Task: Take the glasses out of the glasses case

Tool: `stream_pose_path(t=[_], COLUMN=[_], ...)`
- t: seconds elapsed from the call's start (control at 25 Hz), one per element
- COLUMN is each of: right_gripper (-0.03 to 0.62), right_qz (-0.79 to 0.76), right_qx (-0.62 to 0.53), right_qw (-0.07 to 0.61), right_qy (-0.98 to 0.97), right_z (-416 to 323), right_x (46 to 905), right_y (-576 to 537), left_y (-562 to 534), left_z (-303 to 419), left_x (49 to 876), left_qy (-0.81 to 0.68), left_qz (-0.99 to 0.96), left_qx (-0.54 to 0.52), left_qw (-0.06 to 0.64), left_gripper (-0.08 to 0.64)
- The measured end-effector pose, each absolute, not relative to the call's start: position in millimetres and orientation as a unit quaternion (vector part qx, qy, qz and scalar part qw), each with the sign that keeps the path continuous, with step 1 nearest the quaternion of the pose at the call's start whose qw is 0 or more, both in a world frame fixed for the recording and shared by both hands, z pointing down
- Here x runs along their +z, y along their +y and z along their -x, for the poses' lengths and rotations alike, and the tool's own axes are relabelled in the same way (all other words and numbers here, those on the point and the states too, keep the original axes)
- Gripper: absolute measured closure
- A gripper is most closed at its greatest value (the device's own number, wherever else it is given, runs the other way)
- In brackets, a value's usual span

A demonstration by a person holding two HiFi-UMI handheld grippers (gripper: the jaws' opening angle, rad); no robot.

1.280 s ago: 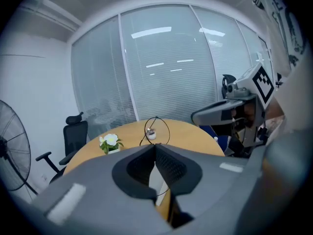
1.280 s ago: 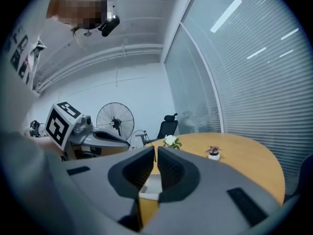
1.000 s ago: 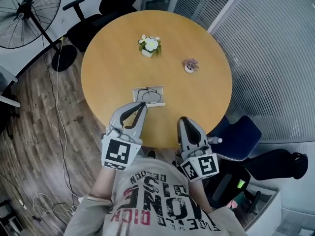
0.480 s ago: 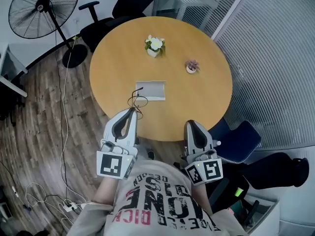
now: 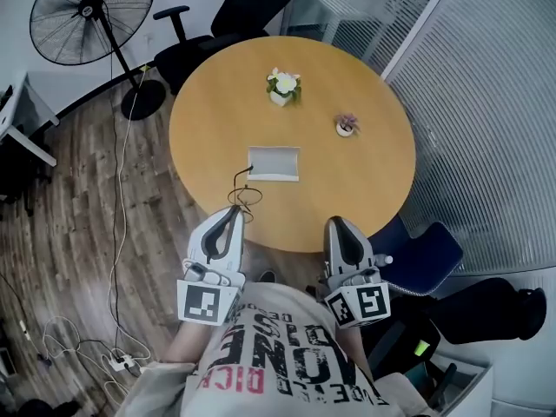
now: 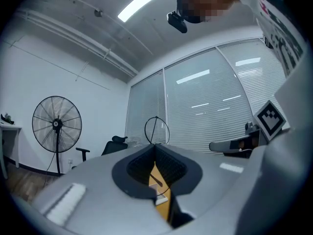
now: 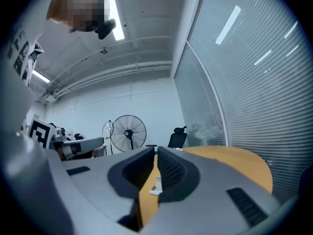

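Your left gripper (image 5: 236, 212) has its jaws closed on the glasses (image 5: 246, 195). In the left gripper view the two dark pads meet at the tips (image 6: 155, 146). A thin round wire rim (image 6: 156, 130) stands upright just above them, so the frame is pinched at its lower edge. From overhead the glasses sit at 12 o'clock of the gripper tips, with one temple arm pointing on toward 12.

The glasses case (image 5: 274, 163) lies flat on the round wooden table (image 5: 365, 181), a touch toward 7 o'clock of the table's centre. The glasses are apart from it, at about 7 o'clock of the case and near the table's close edge. I can't tell from overhead whether the frame clears the tabletop; the rim stands upright, so it probably does.

Your right gripper (image 5: 338, 225) has its jaws closed with nothing between them. In the right gripper view the pads meet at the tips (image 7: 155, 153), and only the tabletop and the pale case (image 7: 155, 186) show through the slot below. It sits at the table's edge around 5 o'clock, well apart from the case.

Elsewhere on the table:
- A white flower pot (image 5: 284, 86) is at 12 o'clock of centre.
- A small pink plant (image 5: 346, 126) is near 3 o'clock.

A standing fan (image 5: 87, 16) is off the table at 10 o'clock.
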State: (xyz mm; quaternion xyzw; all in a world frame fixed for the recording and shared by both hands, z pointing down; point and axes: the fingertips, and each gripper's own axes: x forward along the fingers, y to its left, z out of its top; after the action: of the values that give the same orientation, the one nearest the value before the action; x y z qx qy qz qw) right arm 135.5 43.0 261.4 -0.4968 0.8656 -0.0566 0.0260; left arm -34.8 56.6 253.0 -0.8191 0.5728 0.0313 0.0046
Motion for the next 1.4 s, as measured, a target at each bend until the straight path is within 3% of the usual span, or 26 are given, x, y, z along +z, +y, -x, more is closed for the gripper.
stream_pose_path(t=[0.56,0.72,1.08,1.24,1.4], right_gripper=[0.561,0.561,0.561,0.561,0.561], right_qz=[0.489,0.488,0.486,0.487,0.487], right_qx=[-0.046,-0.044,-0.046,-0.047,-0.047], right_qw=[0.015,0.013,0.012,0.011,0.010], right_qy=[0.871,0.872,0.873,0.872,0.872], right_z=[-123,-123,-125,-128,-130], right_x=[260,261,263,263,263], right_y=[37,35,33,33,33], left_y=[54,51,47,46,47], left_z=[38,38,33,31,31], left_x=[257,248,258,248,254], left_qy=[0.567,0.562,0.564,0.559,0.565], left_qz=[0.824,0.826,0.825,0.828,0.824], left_qx=[0.027,0.044,0.029,0.047,0.039], left_qw=[-0.003,0.021,-0.004,0.023,0.001], left_gripper=[0.543,0.543,0.543,0.543,0.543])
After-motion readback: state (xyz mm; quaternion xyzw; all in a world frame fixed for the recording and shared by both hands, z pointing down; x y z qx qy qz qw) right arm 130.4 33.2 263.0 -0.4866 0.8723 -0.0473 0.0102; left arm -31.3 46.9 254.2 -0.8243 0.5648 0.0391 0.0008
